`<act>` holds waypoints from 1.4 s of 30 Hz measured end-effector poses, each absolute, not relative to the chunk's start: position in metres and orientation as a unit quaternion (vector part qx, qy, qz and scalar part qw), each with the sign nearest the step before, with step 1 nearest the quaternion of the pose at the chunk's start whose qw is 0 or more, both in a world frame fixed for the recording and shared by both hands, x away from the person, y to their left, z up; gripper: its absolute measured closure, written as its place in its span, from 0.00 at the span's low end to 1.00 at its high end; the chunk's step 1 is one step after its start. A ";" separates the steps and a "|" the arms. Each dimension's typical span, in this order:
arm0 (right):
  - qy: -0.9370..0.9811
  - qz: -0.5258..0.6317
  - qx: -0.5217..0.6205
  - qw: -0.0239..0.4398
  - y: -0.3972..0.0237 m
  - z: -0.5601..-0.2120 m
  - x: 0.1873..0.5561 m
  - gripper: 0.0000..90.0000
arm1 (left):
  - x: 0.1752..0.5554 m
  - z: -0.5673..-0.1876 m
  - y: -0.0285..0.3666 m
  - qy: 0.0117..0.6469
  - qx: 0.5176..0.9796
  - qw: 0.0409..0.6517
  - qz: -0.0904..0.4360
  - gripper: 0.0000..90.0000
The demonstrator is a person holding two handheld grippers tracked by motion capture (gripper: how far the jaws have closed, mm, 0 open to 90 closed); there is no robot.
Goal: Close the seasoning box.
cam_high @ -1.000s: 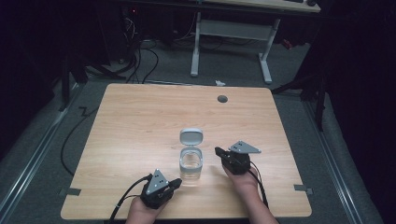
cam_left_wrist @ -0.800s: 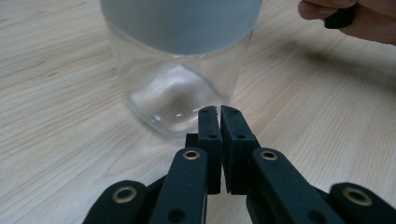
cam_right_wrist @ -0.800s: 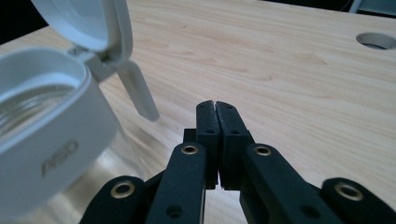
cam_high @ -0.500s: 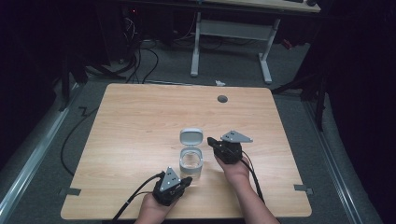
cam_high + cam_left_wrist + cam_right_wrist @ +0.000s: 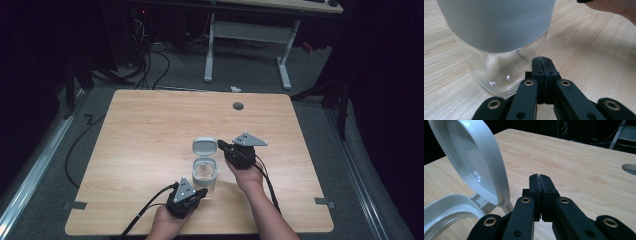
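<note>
Count taken at the table, of which there is one, wooden, with one round hole near its far edge. One clear jar stands on it, fitted with one white hinged lid, raised. Two grippers are present: the left gripper and the right gripper, one per hand, each with two black jaws pressed together and each carrying one grey plate. Two forearms enter from the near side. Two tape marks sit on the near edge, one at each corner. One desk frame stands on the floor beyond.
</note>
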State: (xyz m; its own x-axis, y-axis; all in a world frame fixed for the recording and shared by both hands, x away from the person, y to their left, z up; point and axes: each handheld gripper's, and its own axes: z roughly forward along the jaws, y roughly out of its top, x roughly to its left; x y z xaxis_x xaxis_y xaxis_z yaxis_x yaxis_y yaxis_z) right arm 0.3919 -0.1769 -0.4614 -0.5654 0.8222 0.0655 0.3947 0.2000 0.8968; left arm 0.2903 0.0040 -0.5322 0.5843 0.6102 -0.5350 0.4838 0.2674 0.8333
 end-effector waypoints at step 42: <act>0.753 0.490 0.372 0.232 -0.172 -0.461 0.352 0.99 | 0.290 -0.532 0.004 0.454 0.602 0.655 0.048 1.00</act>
State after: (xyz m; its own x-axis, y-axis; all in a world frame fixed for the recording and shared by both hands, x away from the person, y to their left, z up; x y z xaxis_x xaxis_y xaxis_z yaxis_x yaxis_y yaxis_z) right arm 0.3516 -0.1716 -0.4613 -0.6148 0.7886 0.0145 0.3333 0.2431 0.9110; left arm 0.2900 0.0039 -0.5322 0.5826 0.6092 -0.5381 0.4846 0.2711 0.8316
